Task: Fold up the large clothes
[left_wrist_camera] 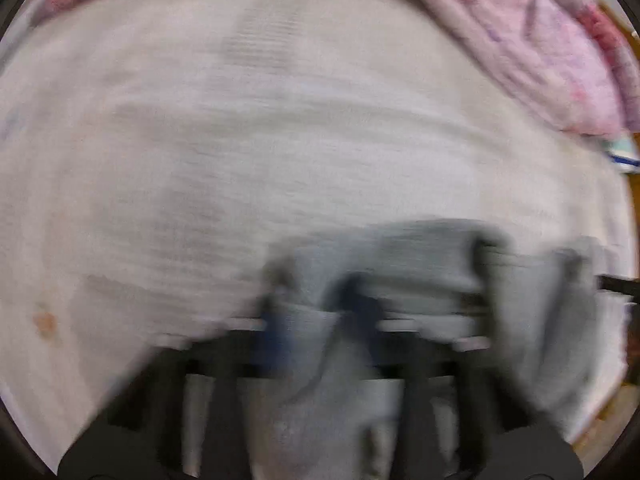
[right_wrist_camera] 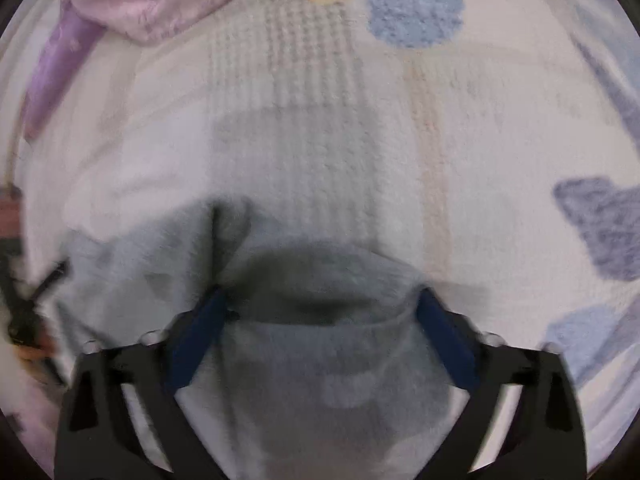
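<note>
Left tongs (left_wrist_camera: 320,312) blurred, clenched on grey garment (right_wrist_camera: 320,360); right tongs (right_wrist_camera: 322,300) released astride it.

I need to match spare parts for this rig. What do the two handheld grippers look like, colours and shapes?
The right gripper has a black angular frame with triangular cut-outs, silvery screw heads at the joints, and two flat dark blue fingers. The left gripper is badly motion-blurred: a black frame with pale crossbars and a hint of blue at one finger. No cables, markings, sleeves or hands are visible.

White bedspread (right_wrist_camera: 460,140), pink quilt (left_wrist_camera: 532,48) behind.
</note>
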Demonstrator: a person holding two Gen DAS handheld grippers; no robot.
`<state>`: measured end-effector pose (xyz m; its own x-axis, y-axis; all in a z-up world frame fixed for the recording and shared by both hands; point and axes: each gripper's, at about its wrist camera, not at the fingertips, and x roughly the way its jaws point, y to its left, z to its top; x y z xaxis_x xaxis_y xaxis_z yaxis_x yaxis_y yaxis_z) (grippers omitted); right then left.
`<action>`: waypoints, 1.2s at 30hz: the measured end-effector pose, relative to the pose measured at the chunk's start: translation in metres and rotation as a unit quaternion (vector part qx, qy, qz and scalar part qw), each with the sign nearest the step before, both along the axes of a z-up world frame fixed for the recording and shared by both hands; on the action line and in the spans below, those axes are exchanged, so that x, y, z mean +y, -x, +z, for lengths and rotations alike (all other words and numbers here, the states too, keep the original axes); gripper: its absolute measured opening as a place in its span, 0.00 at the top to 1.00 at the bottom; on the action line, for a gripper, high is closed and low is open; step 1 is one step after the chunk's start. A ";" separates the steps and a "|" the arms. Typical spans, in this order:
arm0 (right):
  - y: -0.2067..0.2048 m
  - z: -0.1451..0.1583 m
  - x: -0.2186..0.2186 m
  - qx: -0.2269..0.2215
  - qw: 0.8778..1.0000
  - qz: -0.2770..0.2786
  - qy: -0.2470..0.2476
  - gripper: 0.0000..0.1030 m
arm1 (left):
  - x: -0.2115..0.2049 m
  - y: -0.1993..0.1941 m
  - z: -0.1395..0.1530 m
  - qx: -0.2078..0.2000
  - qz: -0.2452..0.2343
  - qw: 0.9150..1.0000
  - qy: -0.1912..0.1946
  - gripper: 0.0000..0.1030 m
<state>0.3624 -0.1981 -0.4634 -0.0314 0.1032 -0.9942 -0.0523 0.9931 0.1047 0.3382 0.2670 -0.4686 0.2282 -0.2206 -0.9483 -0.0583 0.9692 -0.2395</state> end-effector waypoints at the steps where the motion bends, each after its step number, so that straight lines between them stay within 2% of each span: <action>1: 0.004 0.007 -0.003 -0.004 1.000 0.000 -0.011 0.73 | -0.005 0.001 0.006 -0.001 0.002 1.000 -0.014 0.92; 2: 0.009 0.015 -0.010 -0.005 0.998 -0.018 -0.059 0.88 | -0.012 0.004 0.014 -0.009 -0.008 0.999 -0.033 0.92; 4: 0.018 0.029 -0.015 -0.015 0.997 -0.022 -0.073 0.89 | -0.019 0.014 0.032 -0.024 -0.014 0.998 -0.048 0.92; 6: 0.029 0.049 -0.012 -0.037 0.996 -0.018 -0.080 0.90 | -0.018 0.021 0.048 -0.034 -0.011 0.998 -0.048 0.92; 10: 0.057 0.094 -0.001 -0.089 0.994 -0.007 -0.063 0.90 | -0.025 0.051 0.086 -0.061 -0.026 0.995 -0.070 0.92; 11: 0.062 0.101 -0.001 -0.099 0.993 -0.010 -0.063 0.91 | -0.037 0.047 0.088 -0.065 -0.027 0.994 -0.078 0.92; 16: 0.124 0.155 -0.009 -0.146 0.987 -0.021 -0.062 0.91 | -0.033 0.122 0.141 -0.102 -0.034 0.989 -0.105 0.92; 19: 0.168 0.171 -0.012 -0.154 0.986 -0.018 -0.061 0.91 | -0.035 0.169 0.163 -0.108 -0.035 0.987 -0.112 0.92; 23: 0.241 0.159 -0.022 -0.124 0.989 -0.026 -0.074 0.91 | -0.036 0.240 0.161 -0.081 -0.022 0.990 -0.110 0.93; 25: 0.279 0.143 -0.030 -0.099 0.993 -0.028 -0.055 0.91 | -0.037 0.281 0.150 -0.054 -0.008 0.994 -0.099 0.93; 27: 0.308 0.115 -0.036 -0.056 0.997 -0.028 -0.042 0.91 | -0.041 0.313 0.125 -0.017 -0.003 0.996 -0.086 0.92; 30: 0.351 0.061 -0.050 0.049 0.997 -0.061 -0.011 0.87 | -0.055 0.361 0.072 0.073 -0.029 0.992 -0.096 0.88; 31: 0.359 0.053 -0.052 0.079 0.995 -0.064 0.001 0.87 | -0.059 0.375 0.062 0.098 -0.039 0.988 -0.109 0.87; 32: 0.369 0.053 -0.058 0.095 0.992 -0.077 0.006 0.87 | -0.061 0.384 0.062 0.103 -0.046 0.987 -0.116 0.87; 34: 0.375 0.070 -0.065 0.078 0.992 -0.103 -0.009 0.87 | -0.064 0.397 0.076 0.093 -0.048 0.989 -0.109 0.86; 36: 0.371 0.094 -0.068 0.041 0.990 -0.126 -0.042 0.79 | -0.067 0.398 0.096 0.074 -0.046 0.993 -0.084 0.86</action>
